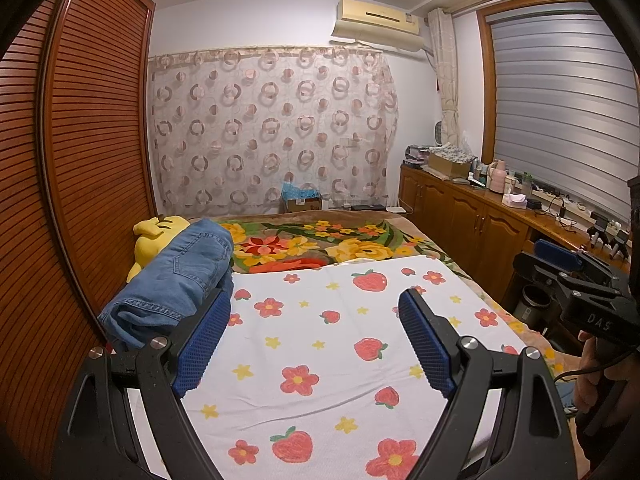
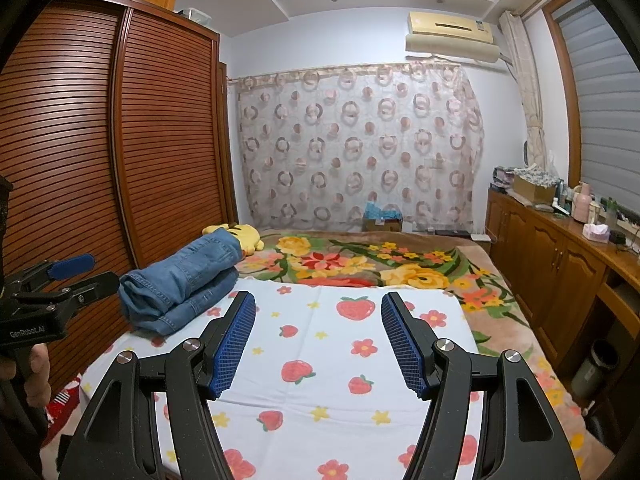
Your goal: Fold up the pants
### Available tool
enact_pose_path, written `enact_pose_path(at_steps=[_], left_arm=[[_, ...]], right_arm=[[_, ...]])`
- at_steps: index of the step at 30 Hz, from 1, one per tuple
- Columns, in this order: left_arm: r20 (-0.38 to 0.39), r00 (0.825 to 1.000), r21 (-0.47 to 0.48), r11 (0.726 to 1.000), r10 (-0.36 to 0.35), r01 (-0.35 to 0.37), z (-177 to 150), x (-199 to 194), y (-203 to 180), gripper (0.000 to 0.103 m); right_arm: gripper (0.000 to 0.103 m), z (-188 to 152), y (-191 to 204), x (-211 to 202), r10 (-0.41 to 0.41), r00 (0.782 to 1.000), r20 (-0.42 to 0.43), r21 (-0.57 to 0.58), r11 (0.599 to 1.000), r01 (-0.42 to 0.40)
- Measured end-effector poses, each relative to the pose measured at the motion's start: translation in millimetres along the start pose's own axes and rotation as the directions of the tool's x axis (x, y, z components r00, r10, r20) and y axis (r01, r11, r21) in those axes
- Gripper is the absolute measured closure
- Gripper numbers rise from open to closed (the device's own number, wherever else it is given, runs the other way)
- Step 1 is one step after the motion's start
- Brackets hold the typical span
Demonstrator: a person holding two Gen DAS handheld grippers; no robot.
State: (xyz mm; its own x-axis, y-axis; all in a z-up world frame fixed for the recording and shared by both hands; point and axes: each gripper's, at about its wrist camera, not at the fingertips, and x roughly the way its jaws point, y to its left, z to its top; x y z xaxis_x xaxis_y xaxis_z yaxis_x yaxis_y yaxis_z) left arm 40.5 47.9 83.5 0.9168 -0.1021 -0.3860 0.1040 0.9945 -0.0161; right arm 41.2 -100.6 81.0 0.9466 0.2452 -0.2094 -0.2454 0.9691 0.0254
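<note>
The blue pants (image 2: 180, 284) lie folded in a pile at the left edge of the strawberry sheet (image 2: 328, 344) (beside a yellow plush toy (image 2: 244, 234)). The left gripper (image 1: 314, 312) gapes wide, holding nothing. The right gripper (image 2: 318, 312) hangs apart, empty too.

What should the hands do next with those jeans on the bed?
Probably nothing more than draw back: the jeans already lie folded in a stack at the left edge of the strawberry sheet, and both the left gripper and right gripper are open and empty.
</note>
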Motion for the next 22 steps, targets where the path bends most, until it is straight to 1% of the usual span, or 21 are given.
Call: enact_pose_path(at_steps=[22], left_arm=[[0.007, 1.0, -0.006, 1.0, 0.004, -0.004, -1.6, -2.2, -1.0, 0.017]], right_arm=[[0.035, -0.9, 2.2, -1.3, -0.005, 1.0, 0.004, 0.005, 1.0, 0.005]])
